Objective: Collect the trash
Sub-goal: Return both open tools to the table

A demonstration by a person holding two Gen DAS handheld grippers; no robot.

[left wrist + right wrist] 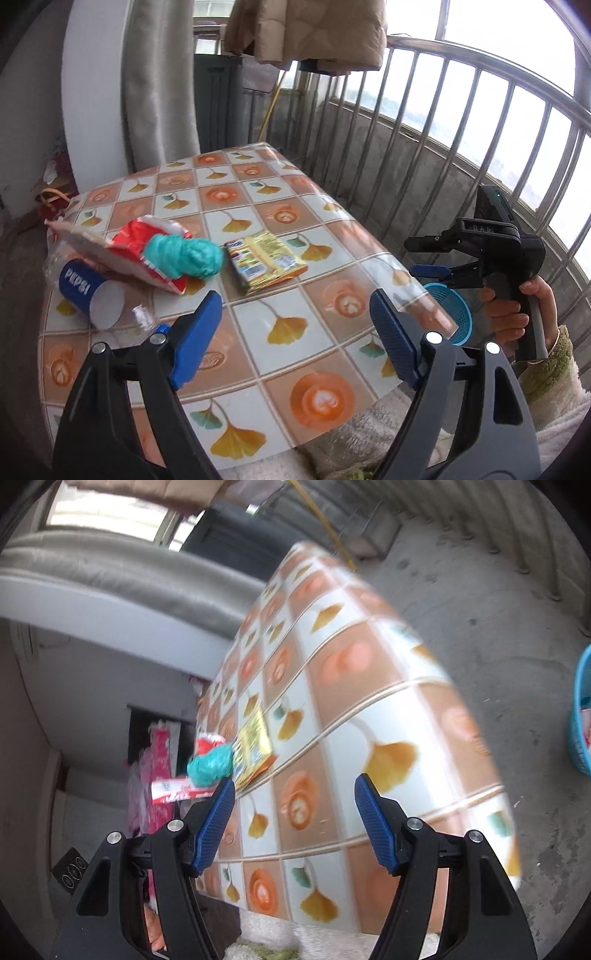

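Both grippers, left gripper point(295, 325) and right gripper point(294, 816), gape wide and empty; trash point(184, 254) lies left-centre on the table point(258, 206).

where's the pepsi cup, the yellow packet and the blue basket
pepsi cup point(86, 291), left wrist view, blue side wall
yellow packet point(264, 262), left wrist view, middle of its printed face
blue basket point(448, 308), left wrist view, mesh inner wall

one cup point(90, 293), two wrappers point(264, 261), one basket point(452, 312)
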